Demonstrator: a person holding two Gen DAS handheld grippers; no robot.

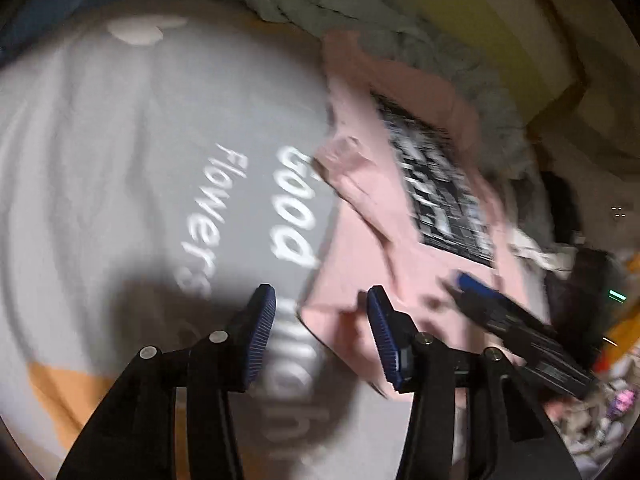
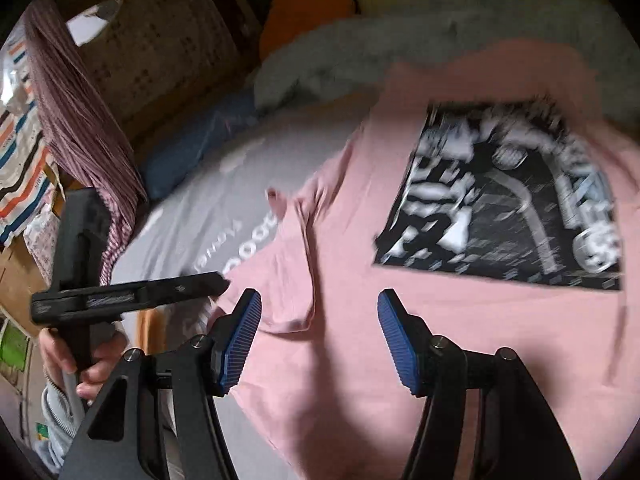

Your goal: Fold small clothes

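A pink T-shirt [image 2: 360,320] with a black-and-white print [image 2: 500,200] lies spread on a grey sheet with white lettering [image 1: 160,160]. One sleeve [image 2: 292,280] is folded in. In the left wrist view the shirt [image 1: 380,220] lies to the right. My left gripper [image 1: 320,300] is open and empty, hovering over the shirt's lower corner; it also shows in the right wrist view [image 2: 216,282]. My right gripper [image 2: 320,304] is open and empty above the shirt's lower part; it also shows in the left wrist view [image 1: 460,282].
A crumpled grey blanket [image 1: 360,12] lies behind the shirt. A striped purple cloth [image 2: 80,128] hangs at the left, with a blue pillow [image 2: 192,152] and an orange cushion [image 2: 304,4] beyond. Clutter lies at the right edge [image 1: 600,400].
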